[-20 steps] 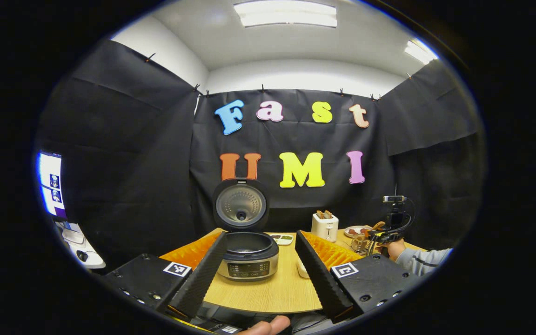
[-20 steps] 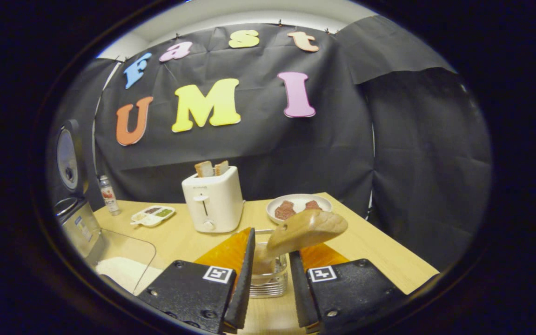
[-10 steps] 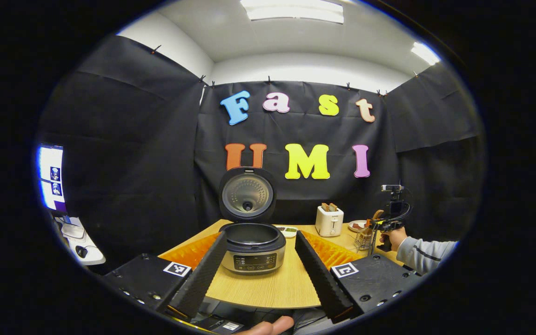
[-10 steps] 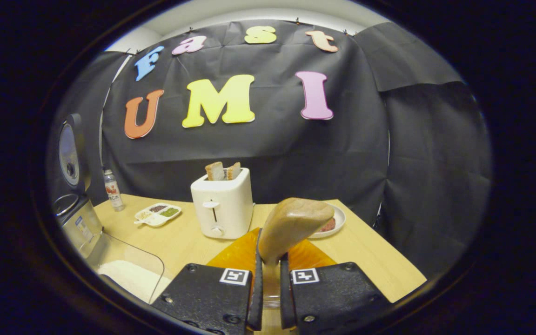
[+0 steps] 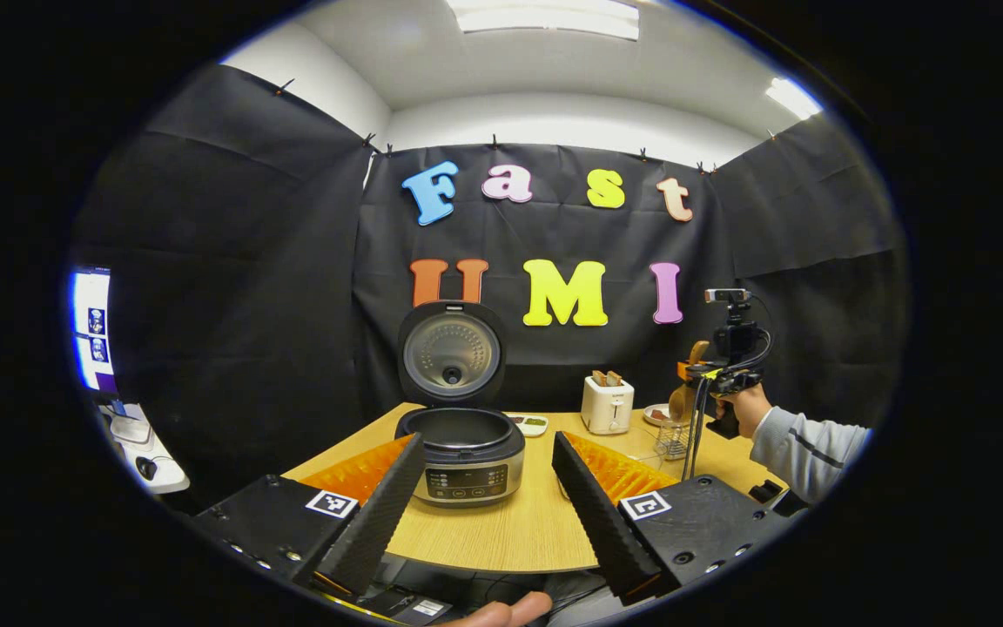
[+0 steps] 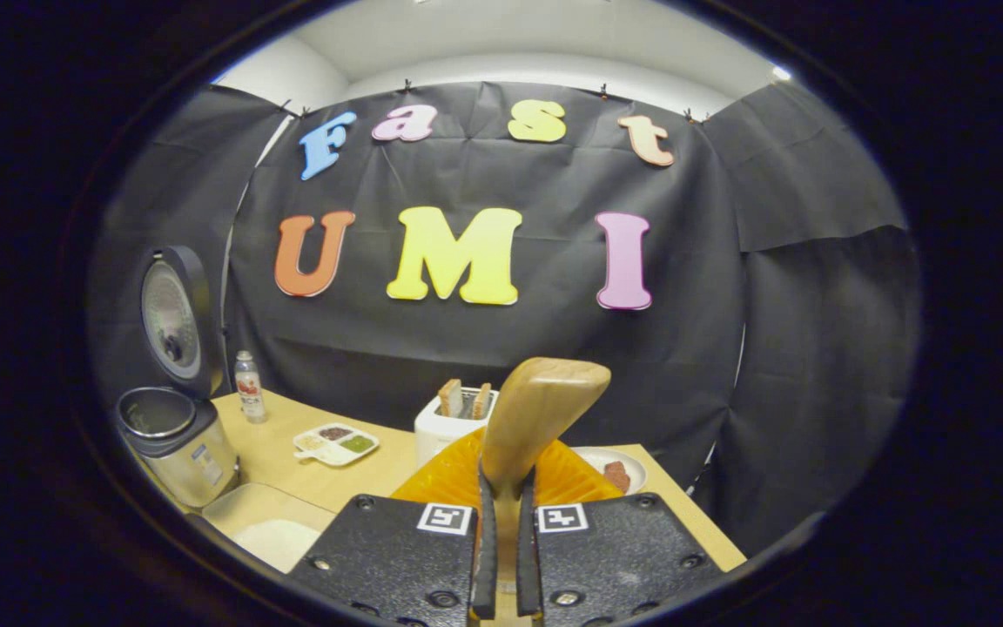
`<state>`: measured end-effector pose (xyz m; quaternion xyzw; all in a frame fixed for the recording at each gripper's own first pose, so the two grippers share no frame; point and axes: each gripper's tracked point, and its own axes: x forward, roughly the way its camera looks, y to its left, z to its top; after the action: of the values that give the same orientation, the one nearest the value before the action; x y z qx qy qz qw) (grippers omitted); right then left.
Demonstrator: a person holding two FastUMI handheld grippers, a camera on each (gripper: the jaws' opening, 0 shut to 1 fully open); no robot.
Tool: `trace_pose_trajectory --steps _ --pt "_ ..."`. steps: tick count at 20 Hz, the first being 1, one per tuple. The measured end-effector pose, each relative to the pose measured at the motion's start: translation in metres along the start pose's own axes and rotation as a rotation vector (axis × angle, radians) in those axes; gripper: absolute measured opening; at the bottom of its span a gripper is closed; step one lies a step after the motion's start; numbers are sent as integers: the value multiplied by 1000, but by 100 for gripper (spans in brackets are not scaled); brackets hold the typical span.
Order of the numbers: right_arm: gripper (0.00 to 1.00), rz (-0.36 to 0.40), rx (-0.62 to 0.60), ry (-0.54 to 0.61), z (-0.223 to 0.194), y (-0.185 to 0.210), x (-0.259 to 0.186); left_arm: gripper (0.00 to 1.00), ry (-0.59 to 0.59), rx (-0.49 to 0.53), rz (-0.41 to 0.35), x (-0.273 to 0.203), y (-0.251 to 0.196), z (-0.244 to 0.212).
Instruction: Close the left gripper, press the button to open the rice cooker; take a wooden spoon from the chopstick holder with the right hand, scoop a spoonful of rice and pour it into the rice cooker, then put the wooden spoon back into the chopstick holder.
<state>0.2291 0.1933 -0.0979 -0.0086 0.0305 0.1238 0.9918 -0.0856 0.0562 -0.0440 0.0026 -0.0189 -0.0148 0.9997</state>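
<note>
Between the right gripper's (image 6: 501, 557) two fingers, the wooden spoon (image 6: 541, 409) is clamped by its handle, its bowl end rising up and tilting a little to the right in the right gripper view. Both fingers press on the handle with almost no gap between them. From the left gripper view the same gripper (image 5: 710, 376) is seen held up above the chopstick holder (image 5: 671, 440), with the spoon (image 5: 686, 396) at its front, over the holder; whether the spoon's lower end is clear of the holder cannot be told. A hand (image 5: 743, 407) in a grey sleeve (image 5: 806, 444) grips that tool.

The rice cooker (image 5: 460, 444) stands on the table (image 5: 519, 531) with its lid (image 5: 452, 355) swung upright and the dark pot open. In the right gripper view the cooker (image 6: 175, 440) sits at the far left, with a pale tray of rice (image 6: 271, 527) just in front of it.

The left gripper (image 5: 480, 501) is spread wide, holding nothing, its fingers framing the cooker from well back.

A white toaster (image 6: 449, 422) with two slices of bread stands behind the spoon. Near it lie a divided dish (image 6: 336, 442), a small bottle (image 6: 247, 387) and a plate (image 6: 619, 470) with brown pieces.
</note>
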Motion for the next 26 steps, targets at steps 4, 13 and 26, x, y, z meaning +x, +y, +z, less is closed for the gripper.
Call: trace_pose_trajectory --steps 4,13,26 --pt "13 58 32 25 -4 41 -18 94 -1 -7 -9 -3 -4 2" --pt "13 173 -2 41 -35 126 -38 94 16 -34 -5 -3 6 -8" --pt "13 285 251 274 -129 171 -33 94 52 -17 27 0 21 -24"
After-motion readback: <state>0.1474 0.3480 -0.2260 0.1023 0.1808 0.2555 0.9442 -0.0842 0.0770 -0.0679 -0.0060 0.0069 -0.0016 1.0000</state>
